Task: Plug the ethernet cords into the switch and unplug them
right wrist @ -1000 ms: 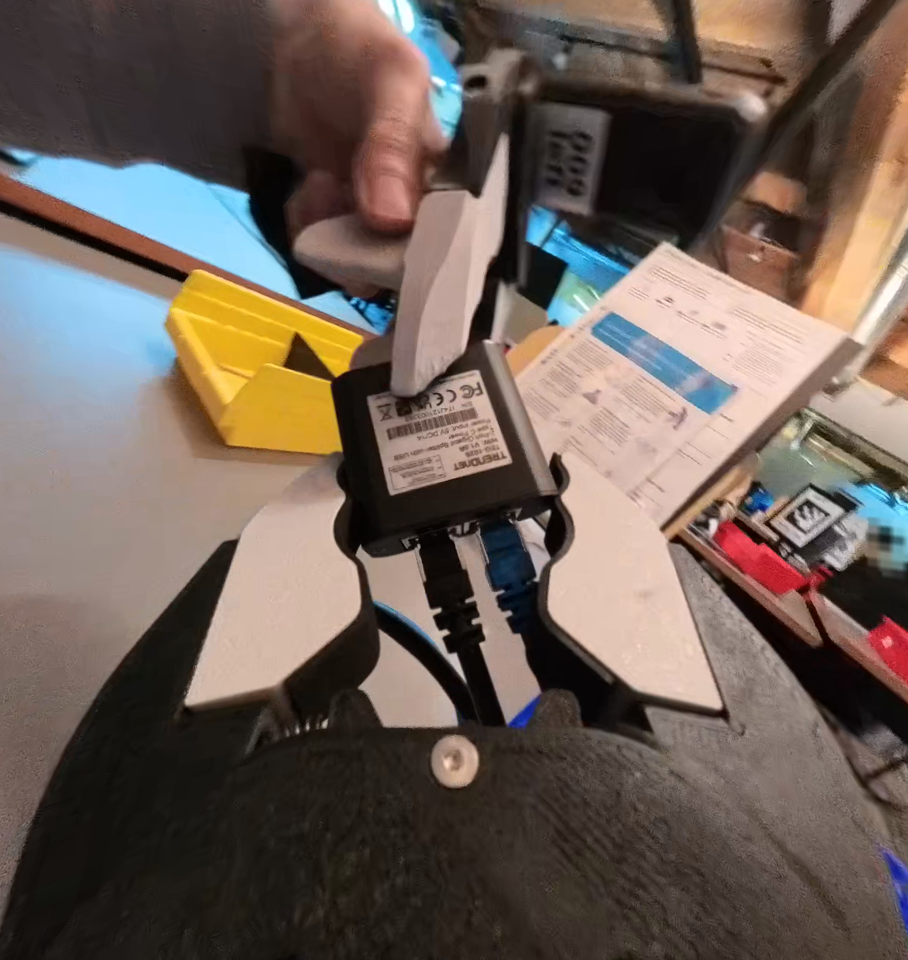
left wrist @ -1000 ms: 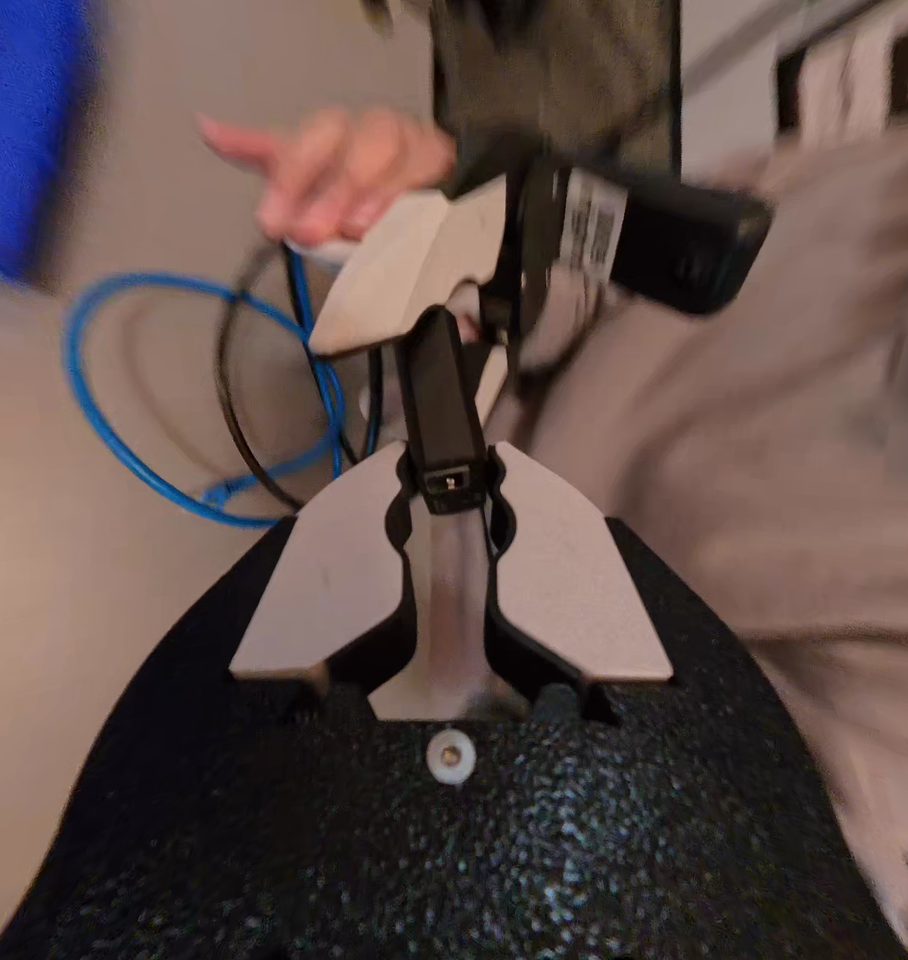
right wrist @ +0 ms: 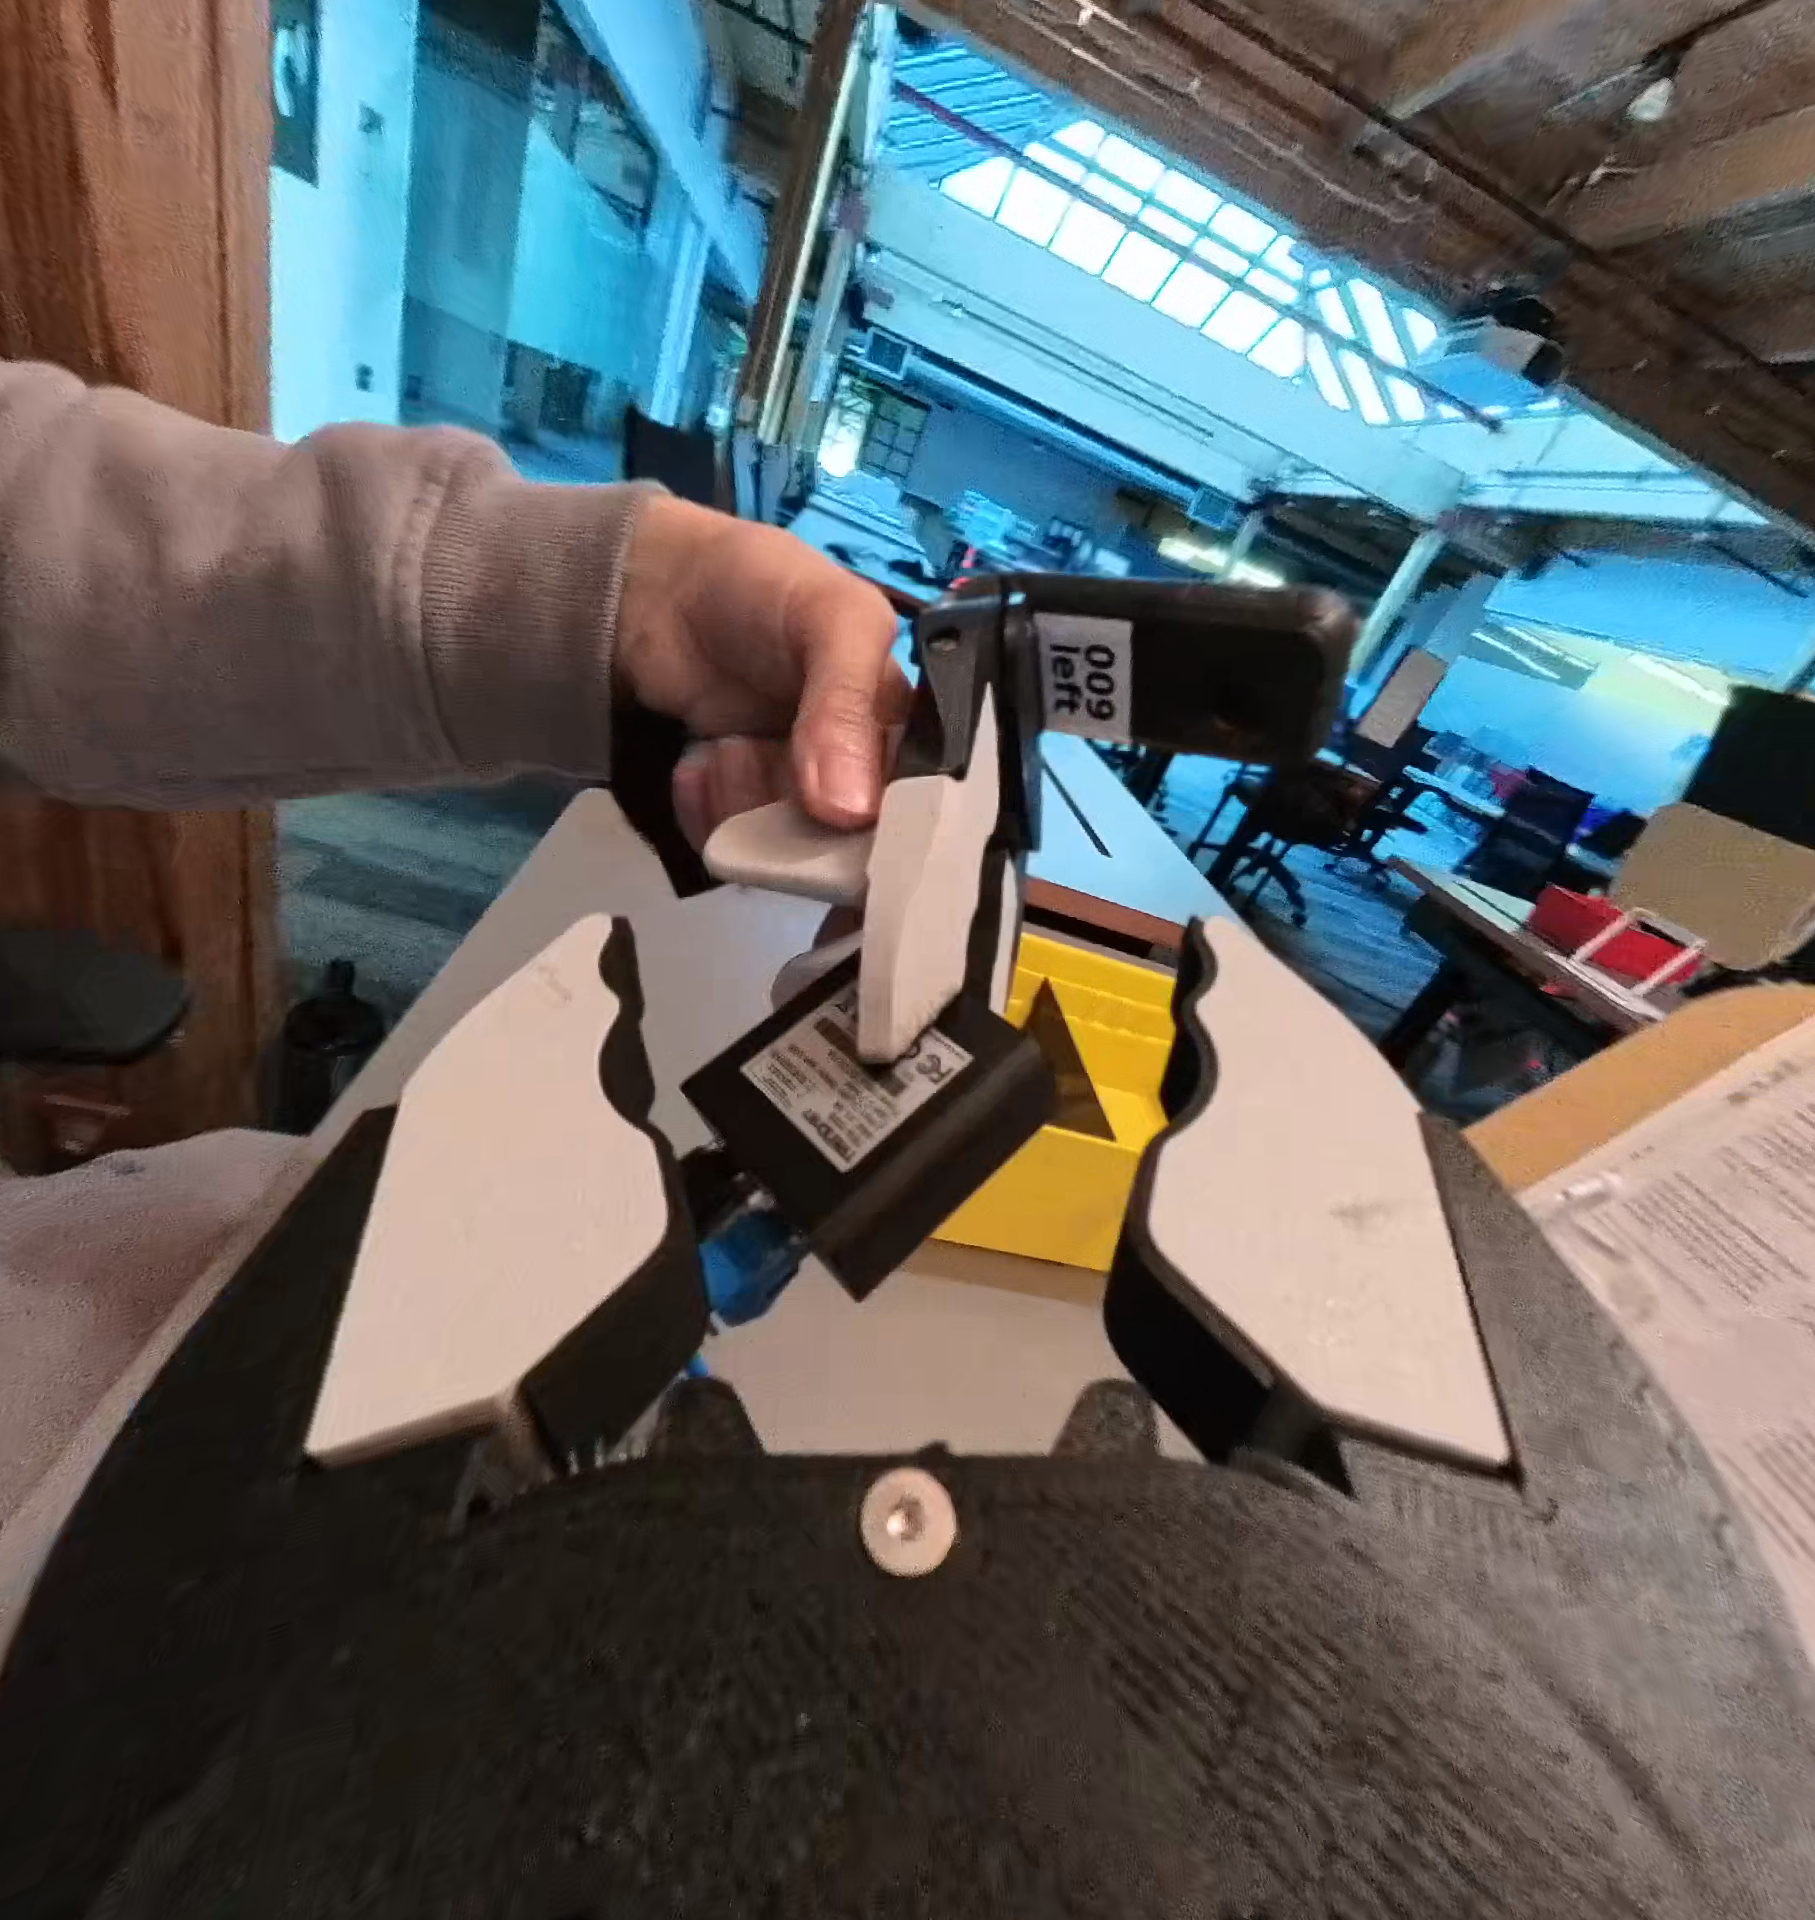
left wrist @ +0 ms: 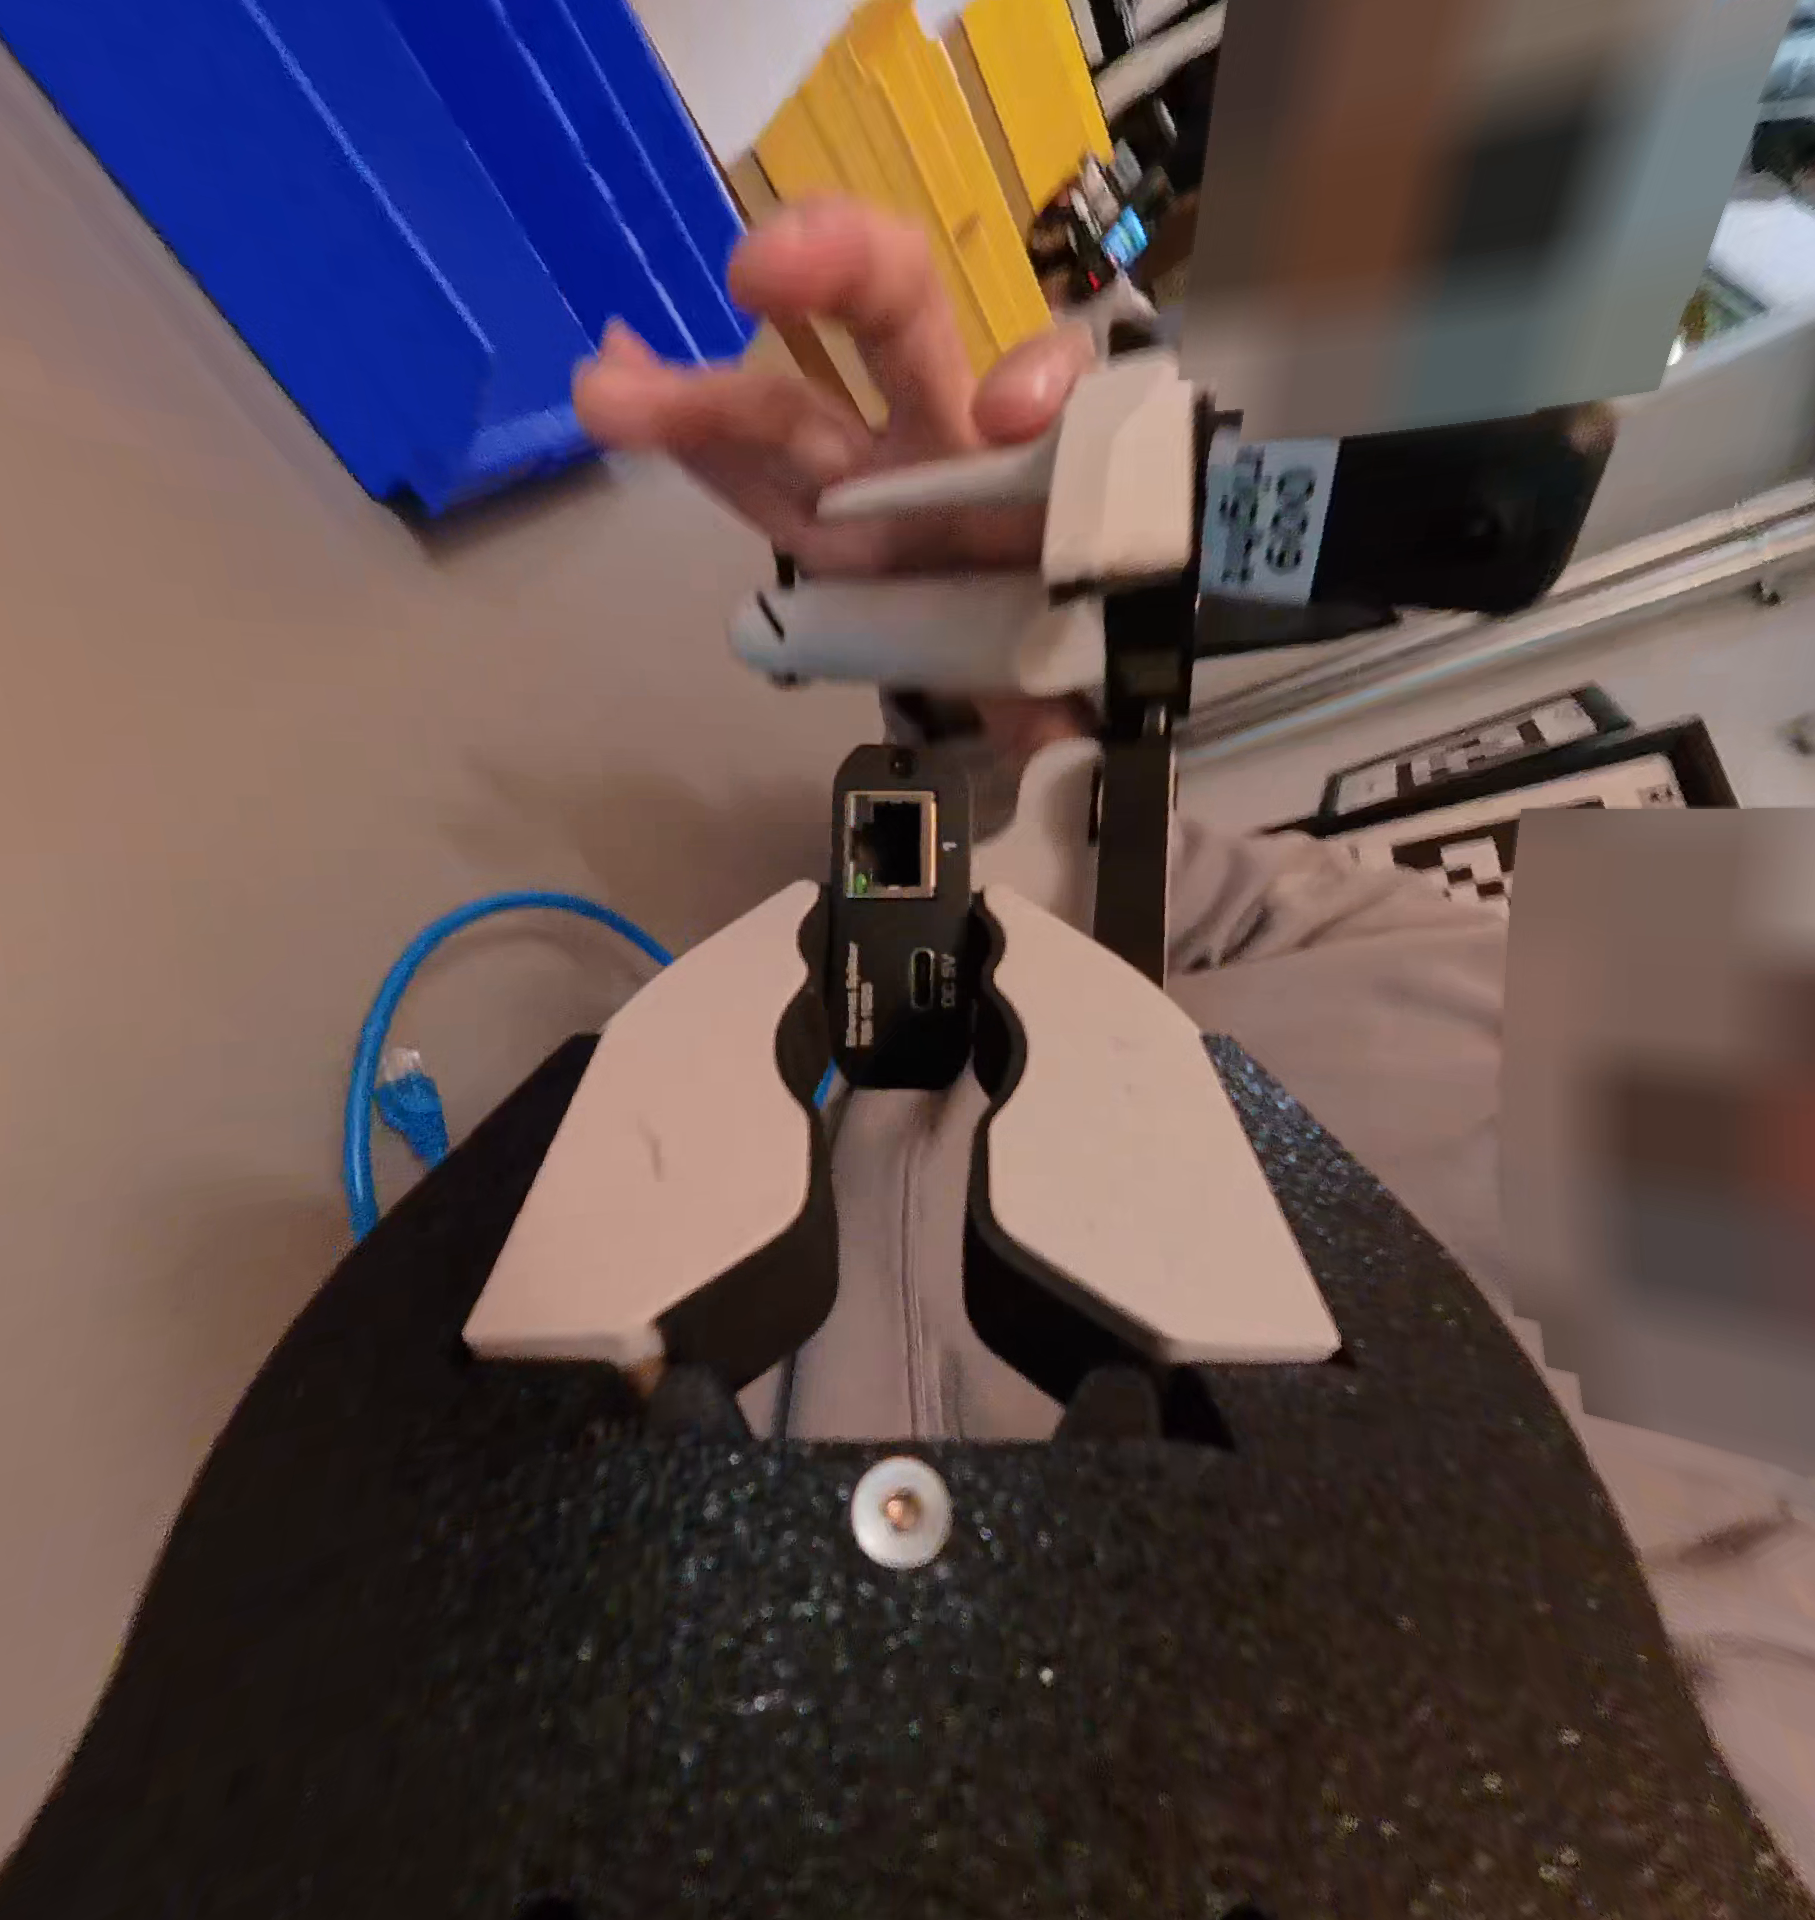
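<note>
Gripping the black switch (left wrist: 901, 940) on edge between your left tongs (left wrist: 899, 925), you hold your right tongs (right wrist: 908, 1023) spread wide around it without touching, while a blue ethernet cord (left wrist: 404, 1049) loops left of the left tongs.

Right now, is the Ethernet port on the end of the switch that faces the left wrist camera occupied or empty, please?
Empty. The port on the switch shows an open socket with no plug in it.

yellow bin (right wrist: 1064, 1153) | blue bin (left wrist: 363, 229) | printed sheet (right wrist: 1713, 1226) | table (right wrist: 882, 1361)
</note>
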{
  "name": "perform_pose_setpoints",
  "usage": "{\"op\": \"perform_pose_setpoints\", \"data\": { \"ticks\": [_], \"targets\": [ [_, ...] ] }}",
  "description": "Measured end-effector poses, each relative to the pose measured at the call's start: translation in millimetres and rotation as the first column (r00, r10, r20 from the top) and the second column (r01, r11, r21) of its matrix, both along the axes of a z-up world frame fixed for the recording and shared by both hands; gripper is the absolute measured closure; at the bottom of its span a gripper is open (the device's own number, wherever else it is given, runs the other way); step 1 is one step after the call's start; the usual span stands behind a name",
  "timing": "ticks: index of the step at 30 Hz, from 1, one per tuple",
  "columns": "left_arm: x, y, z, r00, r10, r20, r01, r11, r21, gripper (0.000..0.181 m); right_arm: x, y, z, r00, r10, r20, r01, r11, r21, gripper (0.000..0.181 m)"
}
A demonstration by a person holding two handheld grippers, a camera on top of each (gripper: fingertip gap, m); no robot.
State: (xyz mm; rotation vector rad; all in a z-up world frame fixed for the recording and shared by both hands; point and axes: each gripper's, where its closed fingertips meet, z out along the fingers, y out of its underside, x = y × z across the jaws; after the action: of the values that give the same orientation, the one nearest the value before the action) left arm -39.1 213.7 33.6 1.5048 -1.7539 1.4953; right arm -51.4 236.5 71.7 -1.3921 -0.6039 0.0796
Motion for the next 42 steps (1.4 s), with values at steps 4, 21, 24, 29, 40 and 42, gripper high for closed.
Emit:
{"op": "perform_pose_setpoints", "data": {
  "ticks": [4,21,24,29,40,42],
  "targets": [
    [19,4,-29,0.988,0.152,0.017,-0.153,0.987,0.041,0.159,22,7,-32,0.971,-0.237,-0.021,0.237,0.971,0.008,0.085],
    [49,-5,-74,0.878,0.480,0.004,-0.462,0.848,-0.261,0.158,45,-6,-113,0.921,-0.367,-0.128,0.372,0.928,0.017,0.110],
    [54,-5,-79,0.868,0.495,-0.040,-0.478,0.809,-0.341,0.158,49,-9,-117,0.911,-0.387,-0.139,0.391,0.920,0.002,0.109],
    [47,-10,-90,0.899,0.437,0.028,-0.411,0.865,-0.289,0.158,40,-17,-132,0.957,-0.274,-0.098,0.270,0.961,-0.053,0.112],
    [23,-31,-105,0.985,0.169,0.030,-0.164,0.978,-0.133,0.157,23,-25,-140,0.989,-0.146,-0.003,0.145,0.988,-0.051,0.113],
    [28,-28,-105,0.970,0.243,0.010,-0.235,0.947,-0.221,0.158,35,-21,-141,0.971,-0.238,-0.039,0.236,0.970,-0.051,0.098]
  ]
}}
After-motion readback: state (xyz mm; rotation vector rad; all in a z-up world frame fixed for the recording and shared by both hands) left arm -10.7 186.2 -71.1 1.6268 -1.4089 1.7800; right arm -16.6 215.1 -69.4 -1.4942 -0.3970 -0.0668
